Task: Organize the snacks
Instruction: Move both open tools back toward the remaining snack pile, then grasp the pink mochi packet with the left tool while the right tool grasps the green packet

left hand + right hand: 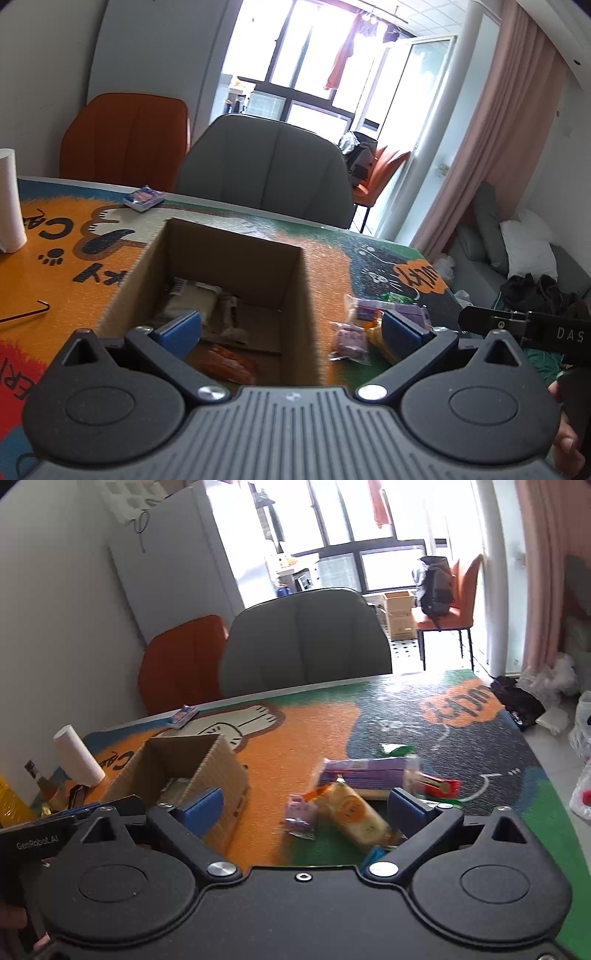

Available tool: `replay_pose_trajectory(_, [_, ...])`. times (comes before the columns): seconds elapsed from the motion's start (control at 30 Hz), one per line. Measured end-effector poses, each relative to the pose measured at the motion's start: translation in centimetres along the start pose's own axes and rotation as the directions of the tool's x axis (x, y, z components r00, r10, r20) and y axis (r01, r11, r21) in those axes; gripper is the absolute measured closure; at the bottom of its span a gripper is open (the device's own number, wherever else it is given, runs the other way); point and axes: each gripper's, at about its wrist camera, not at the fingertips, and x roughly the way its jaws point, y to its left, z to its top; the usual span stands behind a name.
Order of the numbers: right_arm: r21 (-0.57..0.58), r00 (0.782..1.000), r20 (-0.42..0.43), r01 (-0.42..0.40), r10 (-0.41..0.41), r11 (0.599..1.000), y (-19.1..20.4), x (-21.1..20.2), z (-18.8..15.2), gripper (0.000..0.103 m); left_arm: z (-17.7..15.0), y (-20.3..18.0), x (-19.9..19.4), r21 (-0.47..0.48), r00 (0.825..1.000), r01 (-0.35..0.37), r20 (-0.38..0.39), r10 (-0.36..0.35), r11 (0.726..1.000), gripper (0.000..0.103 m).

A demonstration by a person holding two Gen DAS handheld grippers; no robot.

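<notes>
With both my left claw (290, 326) and right claw (306, 805) spread wide and empty, I'd centre the right over the yellow plastic-wrapped snack packet (356, 818) beside the brown cardboard box (192, 771) before pinching.

White letters "DAS" show on the black tongs body (546, 332); "GenRobot.AI" on the other black tongs body (37, 843); an upside-down "LUCKY" sits on the colourful cartoon desk mat (458, 705).

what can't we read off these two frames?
- Cardboard box contents: in the right wrist view its near wall hides them; in the left wrist view the left claw covers part.
- Snack pile: labels motion-blurred in the right view; the right claw body cuts off the nearest packs.
- Small blue packet at the far table edge: too small to identify.
</notes>
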Motion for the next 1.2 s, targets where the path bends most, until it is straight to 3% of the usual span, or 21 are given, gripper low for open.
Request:
replay_pose_trajectory(0.7, [0.104, 0.997, 0.001, 0.078, -0.079, 0.992, -7.3, -0.4, -1.3, 0.006, -0.8, -6.9, 2.1, 0.075, 0.998, 0.064, 0.013, -0.065, 0.995, 0.003])
replay_pose_trajectory(1.0, [0.110, 0.998, -0.033, 0.052, -0.048, 0.993, -9.0, 1.2, -1.7, 0.026, -1.6, -8.3, 5.0, 0.076, 0.996, 0.079, -0.035, -0.077, 0.994, 0.022])
replay_pose_trajectory(1.2, [0.120, 0.998, -0.048, 0.047, -0.041, 0.992, -9.7, 2.5, -1.7, 0.031, -2.0, -9.0, 6.9, 0.081, 0.995, 0.082, -0.067, -0.076, 0.993, 0.037])
